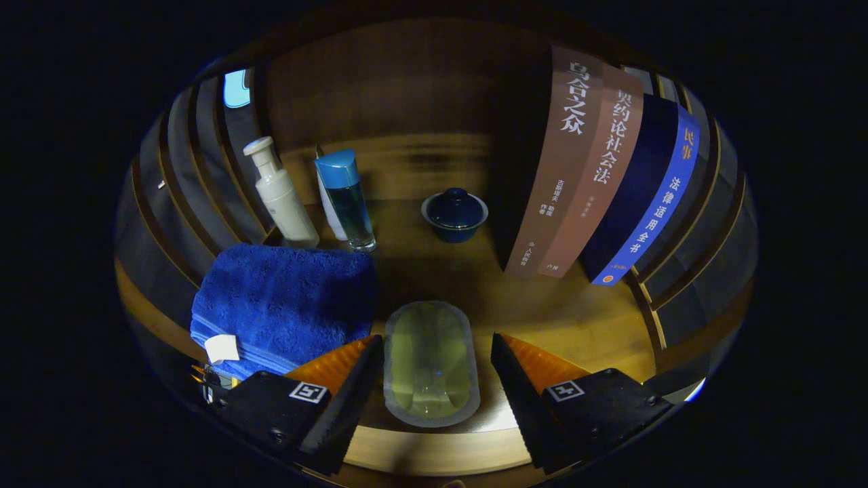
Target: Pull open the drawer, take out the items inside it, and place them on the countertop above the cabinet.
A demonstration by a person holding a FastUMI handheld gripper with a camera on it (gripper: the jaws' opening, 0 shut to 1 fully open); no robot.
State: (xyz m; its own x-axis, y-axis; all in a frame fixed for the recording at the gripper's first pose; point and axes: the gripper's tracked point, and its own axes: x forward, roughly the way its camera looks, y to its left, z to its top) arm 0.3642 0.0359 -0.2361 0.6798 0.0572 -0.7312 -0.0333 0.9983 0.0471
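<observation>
My tongs (431,379) are released, fingers spread wide; a flat green pouch (428,362) lies on the wooden countertop (576,318) between them, touching neither; to my left a folded blue towel (285,301) sits beside the left finger; beyond it a white pump bottle (280,193) and a blue-capped clear bottle (346,200) stand upright, close together; straight ahead, past the pouch, a dark blue lidded cup (454,213); ahead right, a row of upright books (603,176).
</observation>
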